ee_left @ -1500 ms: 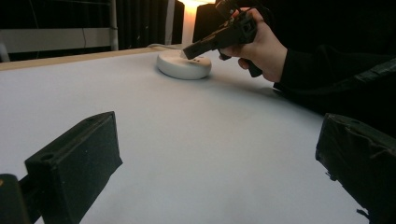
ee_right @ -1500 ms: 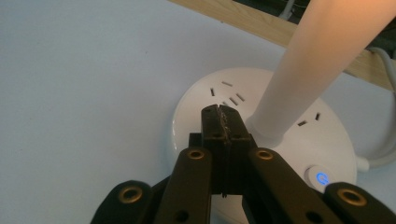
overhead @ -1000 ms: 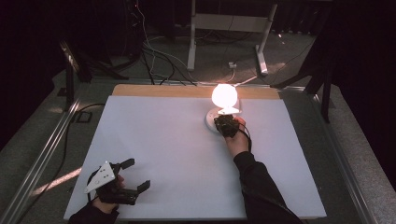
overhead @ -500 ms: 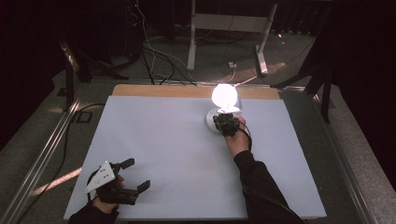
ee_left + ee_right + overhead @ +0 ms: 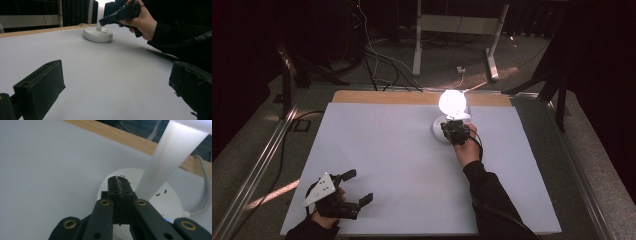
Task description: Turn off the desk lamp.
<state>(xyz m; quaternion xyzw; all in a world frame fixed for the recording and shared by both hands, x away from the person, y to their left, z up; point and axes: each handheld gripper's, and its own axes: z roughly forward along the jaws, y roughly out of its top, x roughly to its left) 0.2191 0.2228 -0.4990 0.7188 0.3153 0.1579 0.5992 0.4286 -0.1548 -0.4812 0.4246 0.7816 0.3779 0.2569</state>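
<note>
Jaws of the right gripper [image 5: 117, 182] are pressing flat against each other with nothing between them, their tips hovering over the round white base [image 5: 130, 195] of a desk lamp [image 5: 451, 112], just beside its slanting white stem [image 5: 170, 160]; whether the tips are touching the base cannot be told. In the high view the right gripper [image 5: 455, 131] is pointing at the lamp from the near side, and the lamp's head [image 5: 452, 101] is glowing brightly above it. The lamp is standing at the far edge of the white worktop [image 5: 402, 165], near the bare wooden strip [image 5: 382, 97], with a grey cable [image 5: 203, 192] running off the base. A small blue light [image 5: 165, 218] is showing on the base close to the jaws.

Far off at the near left corner, the left gripper [image 5: 354, 187] is resting low over the worktop with its jaws spread wide and nothing between them. The left gripper view is looking across the bare sheet toward the lamp base [image 5: 98, 34] and the right hand [image 5: 140, 20].
</note>
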